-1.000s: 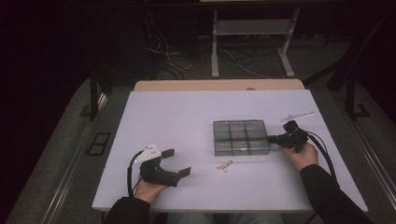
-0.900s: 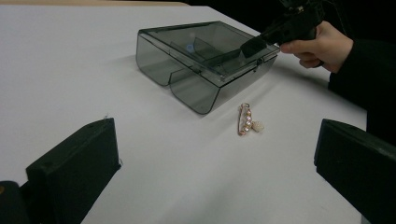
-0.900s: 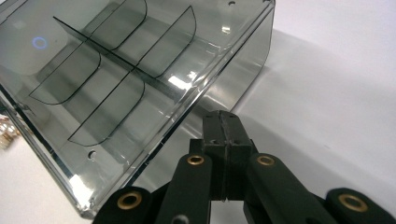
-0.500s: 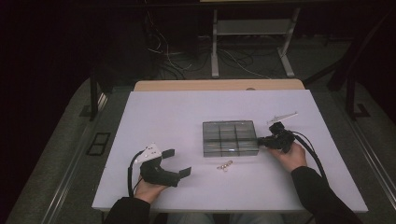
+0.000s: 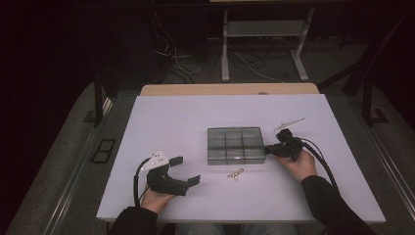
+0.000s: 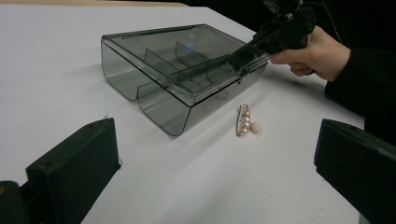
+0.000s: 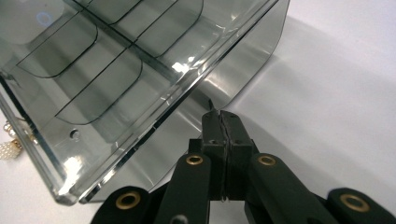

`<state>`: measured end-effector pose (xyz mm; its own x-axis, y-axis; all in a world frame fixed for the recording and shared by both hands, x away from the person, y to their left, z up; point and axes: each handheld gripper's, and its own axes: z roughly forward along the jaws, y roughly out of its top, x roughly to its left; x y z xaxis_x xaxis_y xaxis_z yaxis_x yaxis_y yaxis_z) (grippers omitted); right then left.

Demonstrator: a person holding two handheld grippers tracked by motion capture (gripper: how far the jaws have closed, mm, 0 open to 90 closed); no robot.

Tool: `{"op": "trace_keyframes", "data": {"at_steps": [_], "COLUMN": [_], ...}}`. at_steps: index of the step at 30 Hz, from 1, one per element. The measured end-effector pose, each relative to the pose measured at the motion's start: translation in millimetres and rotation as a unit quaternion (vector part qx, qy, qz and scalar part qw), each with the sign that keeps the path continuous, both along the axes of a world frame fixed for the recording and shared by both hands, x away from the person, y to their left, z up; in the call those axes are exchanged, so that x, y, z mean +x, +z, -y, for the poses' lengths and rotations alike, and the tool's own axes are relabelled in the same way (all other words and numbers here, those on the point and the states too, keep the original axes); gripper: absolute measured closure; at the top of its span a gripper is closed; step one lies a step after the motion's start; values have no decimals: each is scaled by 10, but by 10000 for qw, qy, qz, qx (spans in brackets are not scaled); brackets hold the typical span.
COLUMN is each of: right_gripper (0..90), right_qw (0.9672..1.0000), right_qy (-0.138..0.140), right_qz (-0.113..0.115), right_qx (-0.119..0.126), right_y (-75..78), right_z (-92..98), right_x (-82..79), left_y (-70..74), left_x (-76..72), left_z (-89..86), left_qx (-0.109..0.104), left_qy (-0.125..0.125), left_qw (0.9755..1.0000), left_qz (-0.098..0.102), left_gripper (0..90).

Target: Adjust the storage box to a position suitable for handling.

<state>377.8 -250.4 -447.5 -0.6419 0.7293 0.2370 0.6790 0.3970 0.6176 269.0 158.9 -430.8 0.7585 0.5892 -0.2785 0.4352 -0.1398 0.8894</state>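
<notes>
White table point(image 5: 171, 117) in a dark room | left gripper point(image 5: 182, 171) nearest the person, well left of the smoky plastic box point(image 5: 235, 145), jaws wide, nothing between them | pearl brooch point(image 5: 236, 174) just in front of the box | right gripper point(image 5: 268, 149) pressed shut, tips touching the box's right edge | box shut, mid-table.
</notes>
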Motion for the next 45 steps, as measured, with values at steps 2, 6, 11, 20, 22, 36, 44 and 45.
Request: {"op": "trace_keyframes", "data": {"at_steps": [2,6,11,20,22,36,44,45], "right_gripper": [886,875,849,764,726,361,115,111], "right_qw": [10000,9999,9999,9993,9993,9965,9923,9918], "right_qy": [13,16,21,-73,-107,-256,-95,-109], "right_qz": [-19,-61,-90,-70,17,306,297,307], "right_qx": [23,85,122,351,366,740,1195,1235], "right_y": [-6,-11,-2,123,168,458,567,577], "right_z": [-3,12,36,116,150,350,290,287], "right_x": [0,6,-4,-100,-124,-326,-466,-491], "left_y": [0,2,5,11,13,14,14,13], "left_x": [0,2,2,4,5,7,7,8], "left_z": [0,-8,-18,-30,-33,-37,-38,-38], "left_qx": [-15,-52,-60,-122,-119,-133,-137,-142], "left_qy": [4,15,11,47,46,51,45,48], "left_qw": [10000,10000,10000,9999,9999,9999,9999,9999], "left_qz": [-5,-8,-8,-2,4,-1,-2,-3], "left_gripper": [0,0,0,0,0,0,0,0]}}
